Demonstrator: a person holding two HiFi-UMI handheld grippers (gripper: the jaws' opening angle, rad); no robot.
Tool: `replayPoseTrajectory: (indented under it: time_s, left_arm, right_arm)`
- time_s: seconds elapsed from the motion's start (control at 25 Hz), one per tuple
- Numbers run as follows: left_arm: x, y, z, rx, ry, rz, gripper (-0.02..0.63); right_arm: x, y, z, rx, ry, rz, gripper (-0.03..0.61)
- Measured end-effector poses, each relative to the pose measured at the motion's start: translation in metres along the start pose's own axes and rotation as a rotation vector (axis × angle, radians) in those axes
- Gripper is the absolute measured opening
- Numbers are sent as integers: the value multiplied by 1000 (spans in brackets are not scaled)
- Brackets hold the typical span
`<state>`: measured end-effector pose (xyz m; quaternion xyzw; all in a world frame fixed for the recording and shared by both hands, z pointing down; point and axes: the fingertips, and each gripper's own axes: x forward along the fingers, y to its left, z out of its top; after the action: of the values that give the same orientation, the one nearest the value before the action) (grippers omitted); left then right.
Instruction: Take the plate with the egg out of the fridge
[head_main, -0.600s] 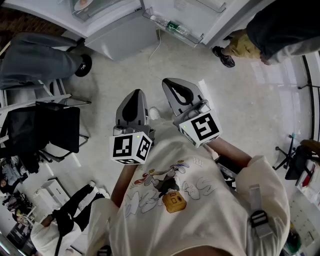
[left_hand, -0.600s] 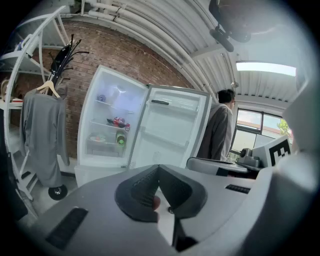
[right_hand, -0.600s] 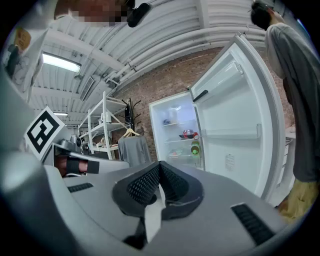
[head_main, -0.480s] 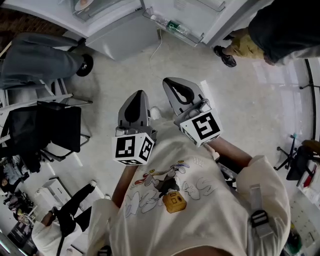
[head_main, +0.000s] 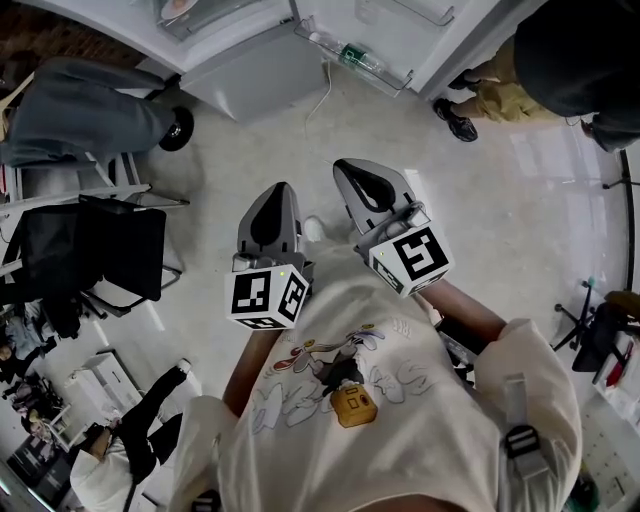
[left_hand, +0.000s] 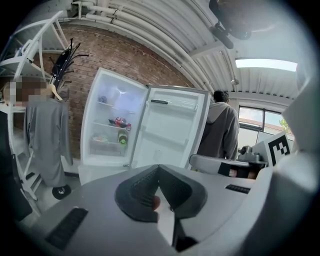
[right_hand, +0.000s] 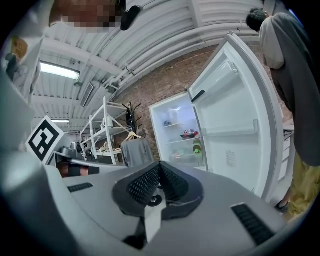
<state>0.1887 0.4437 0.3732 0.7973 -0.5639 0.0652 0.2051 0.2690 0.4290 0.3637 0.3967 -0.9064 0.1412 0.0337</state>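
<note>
The white fridge stands open a few steps ahead, its door swung to the right. On a lower shelf lies a pale plate-like thing, too small to tell an egg on it; the same shelf shows in the right gripper view. A green bottle stands beside it. My left gripper and right gripper are held side by side in front of my chest, well short of the fridge. Both are shut with nothing between the jaws.
A person in a grey hoodie stands right of the fridge door. A grey coat hangs on a rack left of the fridge. A black chair stands at my left. A white cable trails on the floor before the fridge.
The head view has shifted slightly. Both grippers stay shut and keep their place in front of my chest.
</note>
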Motion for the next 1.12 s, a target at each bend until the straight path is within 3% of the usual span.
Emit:
replayPoseTrajectory:
  time_s: [0.44,0.92,1.12]
  left_arm:
    - [9,-28,-18,5,42,-4,9]
    - [14,-42,-28,-24,57,107,9]
    - [17,-22,-25,-70,33,163,9]
  right_arm:
    - [-34,-26,-13,43,-6,-24,5]
    - [-51,-62,-28,106,4,15,5]
    - [-28,-62,-29,108,23,58,5]
